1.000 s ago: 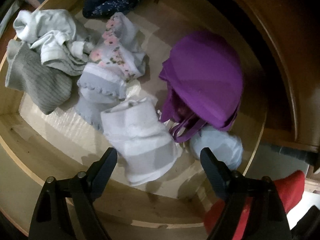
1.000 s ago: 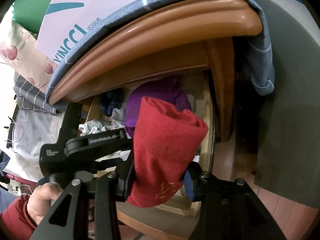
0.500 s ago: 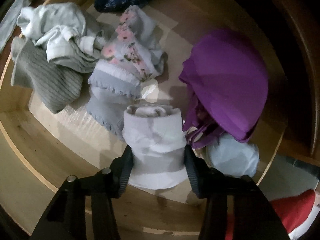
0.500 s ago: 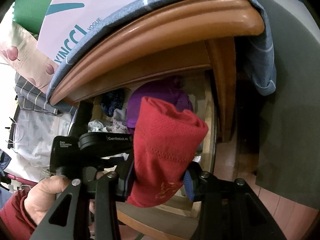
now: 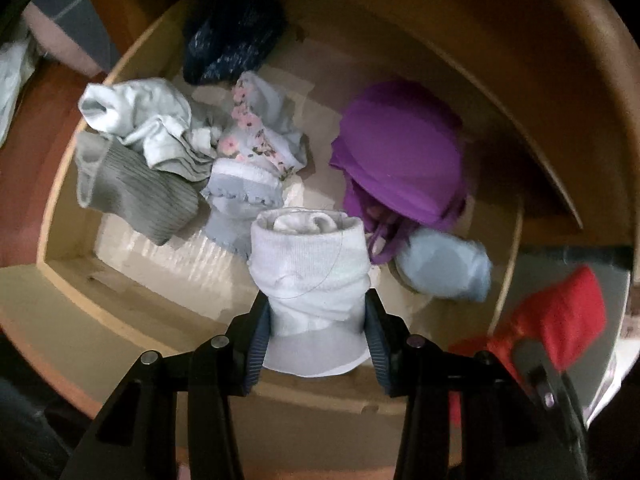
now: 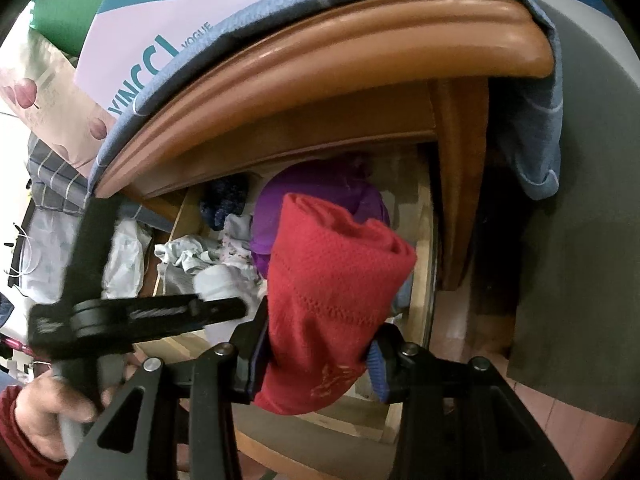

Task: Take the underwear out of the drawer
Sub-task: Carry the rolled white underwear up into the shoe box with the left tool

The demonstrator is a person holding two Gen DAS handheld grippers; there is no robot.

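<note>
Closing on a rolled white garment [image 5: 310,268], left gripper [image 5: 316,344] pads pressing both sides, above the drawer [image 5: 68,276] near edge. Clamped around a red roll [image 6: 332,300], right gripper [image 6: 316,360].

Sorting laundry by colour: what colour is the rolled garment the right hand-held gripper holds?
Red, clearest in the right wrist view.
</note>
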